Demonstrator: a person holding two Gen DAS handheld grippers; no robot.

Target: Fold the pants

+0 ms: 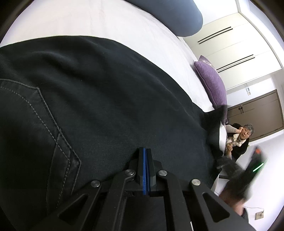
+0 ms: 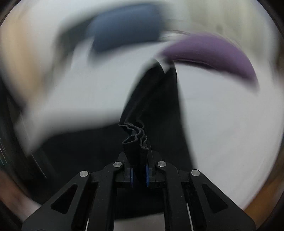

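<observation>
Black pants [image 1: 99, 92] lie spread on a white bed [image 1: 124, 23], with a stitched back pocket at the left. My left gripper [image 1: 145, 151] is shut with nothing between its blue pads, low over the pants' seat. In the right wrist view my right gripper [image 2: 139, 151] is shut on the bunched hem of a pants leg [image 2: 136, 136]; the leg [image 2: 158, 96] trails away over the bed. That view is heavily blurred. The right gripper [image 1: 248, 170] also shows blurred at the right edge of the left wrist view.
A dark blue bolster [image 1: 170, 16] lies at the head of the bed. A purple cushion [image 1: 211, 83] sits at the bed's right edge. A person [image 1: 239, 140] sits beyond the bed, near a brown cabinet [image 1: 257, 113] and white wardrobe doors [image 1: 230, 46].
</observation>
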